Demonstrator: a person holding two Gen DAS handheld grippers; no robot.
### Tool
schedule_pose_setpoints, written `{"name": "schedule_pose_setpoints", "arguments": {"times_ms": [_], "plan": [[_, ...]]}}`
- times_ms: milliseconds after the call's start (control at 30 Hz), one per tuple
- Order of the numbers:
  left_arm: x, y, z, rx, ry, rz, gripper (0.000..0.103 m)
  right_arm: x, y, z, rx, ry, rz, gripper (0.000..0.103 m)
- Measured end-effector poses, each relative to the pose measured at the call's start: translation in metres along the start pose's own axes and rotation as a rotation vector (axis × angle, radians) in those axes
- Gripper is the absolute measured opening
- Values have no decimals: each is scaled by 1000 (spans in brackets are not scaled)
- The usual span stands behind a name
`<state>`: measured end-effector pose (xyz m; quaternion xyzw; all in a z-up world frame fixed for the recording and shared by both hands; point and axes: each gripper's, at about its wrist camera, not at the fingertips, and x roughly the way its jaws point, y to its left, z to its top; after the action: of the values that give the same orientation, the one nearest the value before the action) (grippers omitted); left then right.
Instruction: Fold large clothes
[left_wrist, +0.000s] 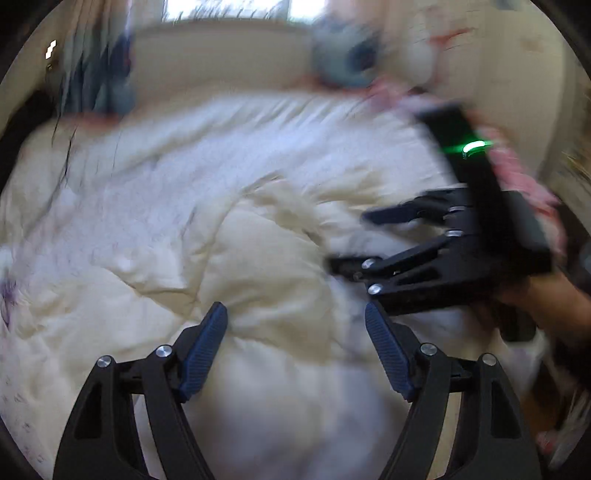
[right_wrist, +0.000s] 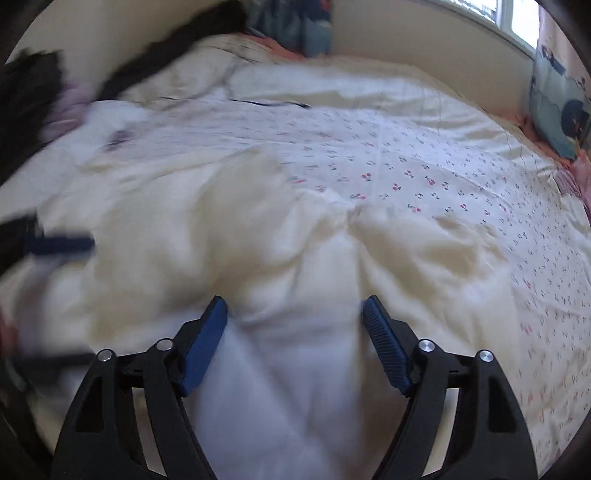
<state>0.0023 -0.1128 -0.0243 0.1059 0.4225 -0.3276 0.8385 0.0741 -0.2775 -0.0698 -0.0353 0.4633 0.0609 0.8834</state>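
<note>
A: Left wrist view: left gripper (left_wrist: 295, 328) spread wide, holding nothing, over the cream quilt (left_wrist: 266, 258) bunched mid-bed (right_wrist: 406, 92). Right gripper (left_wrist: 351, 240) also spread, just beside the same bunch.

B: Procedure?

A: Locate an edge first; motion blur hides it. Pinch a single layer with each gripper, well apart, then lift evenly toward the cherry-print side (right_wrist: 424, 177).

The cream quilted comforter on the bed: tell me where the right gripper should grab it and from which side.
Probably grip the raised fold ridge of the cream quilted comforter just ahead of the right gripper. Come straight forward and down along the fingers; the open jaws already straddle that bunched ridge, while the flat cherry-print area offers nothing to pinch.
</note>
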Motion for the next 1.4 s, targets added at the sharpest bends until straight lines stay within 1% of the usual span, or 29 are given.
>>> {"name": "schedule_pose_setpoints", "arguments": {"times_ms": [67, 100, 167, 200, 267, 300, 367, 400, 433, 467, 500, 533, 567, 600, 700, 767, 833, 867, 900, 933, 967, 1000, 1033, 1067, 1100, 1200, 1267, 1333, 1400], "plan": [[36, 37, 21, -134, 22, 33, 73, 33, -14, 9, 85, 18, 19, 78], [50, 51, 26, -173, 32, 50, 73, 47, -27, 13, 148, 12, 38, 78], [70, 63, 29, -204, 44, 68, 73, 59, -37, 18, 203, 17, 50, 78], [73, 59, 30, -188, 49, 88, 73, 58, -38, 19, 204, 26, 51, 78], [69, 51, 34, -157, 44, 101, 73, 51, -42, 23, 217, 19, 52, 78], [62, 50, 35, -165, 23, 91, 73, 42, -41, 26, 218, -17, 48, 78], [39, 58, 35, -194, -46, 91, 73, 27, -32, 36, 150, -99, 50, 78], [32, 66, 37, -213, -75, 111, 73, 29, -26, 42, 103, -97, 17, 78], [31, 73, 38, -233, -86, 136, 73, 37, -22, 47, 68, -73, -3, 78], [38, 87, 39, -269, -80, 156, 73, 52, -22, 52, 51, -34, -22, 81], [51, 101, 37, -314, -56, 141, 73, 78, -27, 55, 65, 39, -33, 88], [60, 110, 35, -347, -42, 118, 73, 103, -40, 55, 129, 101, 18, 89], [72, 118, 33, -379, -34, 108, 73, 110, -45, 57, 170, 108, 37, 89], [78, 117, 33, -373, -33, 120, 74, 118, -50, 62, 196, 109, 32, 91], [92, 107, 32, -325, -18, 176, 74, 132, -47, 68, 166, 143, -5, 92], [88, 104, 30, -318, -5, 156, 74, 131, -50, 69, 163, 165, 23, 92], [69, 107, 32, -337, 1, 116, 74, 117, -56, 71, 166, 188, 59, 89], [54, 108, 31, -349, -19, 110, 74, 100, -59, 71, 169, 160, 58, 89], [33, 107, 29, -342, -65, 128, 74, 79, -60, 68, 154, 104, 45, 89], [19, 105, 27, -320, -106, 162, 74, 61, -62, 62, 123, 53, 1, 89], [7, 104, 23, -292, -139, 201, 74, 59, -66, 56, 101, 37, -36, 89], [6, 106, 17, -282, -148, 238, 74, 65, -72, 49, 100, 46, -51, 92], [11, 110, 12, -283, -140, 259, 74, 77, -82, 37, 129, 74, -22, 93], [25, 118, 2, -318, -106, 239, 74, 85, -95, 28, 192, 58, 43, 94], [31, 120, -4, -332, -110, 233, 74, 84, -97, 25, 208, 41, 54, 95], [37, 108, -7, -287, -139, 309, 74, 85, -92, 25, 187, 36, 24, 95], [37, 106, -8, -274, -141, 325, 74, 85, -93, 26, 191, 50, 45, 95], [37, 106, -8, -274, -142, 323, 74, 68, -94, 29, 212, 54, 57, 94], [36, 107, -10, -276, -150, 322, 74, 35, -86, 21, 228, -15, 71, 94]]}}
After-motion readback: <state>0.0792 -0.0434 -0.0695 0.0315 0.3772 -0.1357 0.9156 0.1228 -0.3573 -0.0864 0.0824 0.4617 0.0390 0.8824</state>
